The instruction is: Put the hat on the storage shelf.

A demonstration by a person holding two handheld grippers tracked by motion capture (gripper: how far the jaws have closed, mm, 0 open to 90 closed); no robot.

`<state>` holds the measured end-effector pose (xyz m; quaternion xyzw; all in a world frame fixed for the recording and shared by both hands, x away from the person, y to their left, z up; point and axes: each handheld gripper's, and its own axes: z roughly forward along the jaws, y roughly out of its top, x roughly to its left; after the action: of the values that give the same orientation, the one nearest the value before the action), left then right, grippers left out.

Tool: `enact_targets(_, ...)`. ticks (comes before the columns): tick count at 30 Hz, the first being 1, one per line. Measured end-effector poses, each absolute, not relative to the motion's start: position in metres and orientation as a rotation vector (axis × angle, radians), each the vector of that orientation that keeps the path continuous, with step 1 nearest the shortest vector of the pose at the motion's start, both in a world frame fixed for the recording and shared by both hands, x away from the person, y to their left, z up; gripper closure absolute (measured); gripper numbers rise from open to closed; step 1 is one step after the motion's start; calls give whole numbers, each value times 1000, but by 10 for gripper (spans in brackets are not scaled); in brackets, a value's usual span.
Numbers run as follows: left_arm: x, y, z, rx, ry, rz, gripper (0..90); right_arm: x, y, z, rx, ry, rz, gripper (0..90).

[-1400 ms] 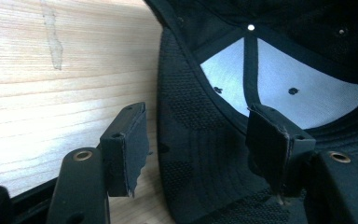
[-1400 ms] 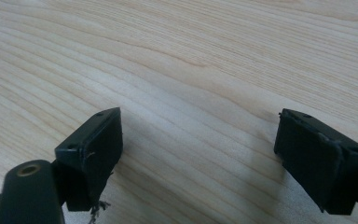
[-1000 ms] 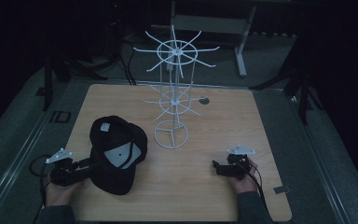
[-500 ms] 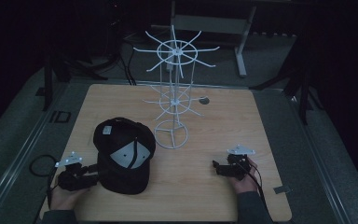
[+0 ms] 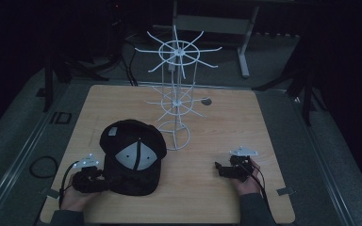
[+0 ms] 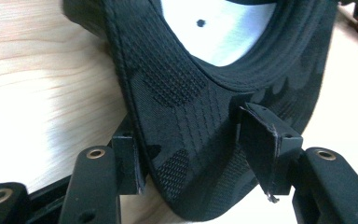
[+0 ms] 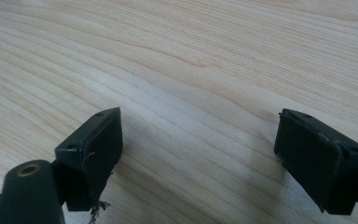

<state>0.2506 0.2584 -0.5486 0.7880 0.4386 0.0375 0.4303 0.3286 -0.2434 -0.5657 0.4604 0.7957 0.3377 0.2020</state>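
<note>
The left gripper (image 5: 90, 181), at seven o'clock on the wooden table (image 5: 226, 117), has its jaws spread around the brim of the black cap (image 5: 133, 157), which lies just beside the white wire rack (image 5: 175, 94) at centre. The right gripper (image 5: 224, 170), at five o'clock, hangs splayed over bare wood.

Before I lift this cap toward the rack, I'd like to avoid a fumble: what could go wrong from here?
1. The left tongs only straddle the cap brim's edge, so it could slip or droop when lifted.
2. The wire rack stands just beside the cap; swinging the cap up may snag its lower prongs or tip it.
3. The right tongs rest open, apart, giving no support.
</note>
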Motion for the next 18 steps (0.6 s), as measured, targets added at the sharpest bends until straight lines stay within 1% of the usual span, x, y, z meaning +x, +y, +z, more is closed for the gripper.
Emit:
enact_targets(2, 251, 255, -549, 1978, 1083, 84, 459, 329, -243, -566, 1286, 2221, 943, 150)
enact_targets(5, 250, 251, -549, 1989, 1066, 75, 485, 329, -243, -566, 1286, 2222, 943, 150)
enact_targets(12, 250, 244, -548, 1999, 1023, 23, 563, 329, -243, -566, 1286, 2221, 943, 150)
enact_targets(18, 248, 240, -545, 1998, 974, -22, 665, 329, -243, -566, 1286, 2222, 943, 150)
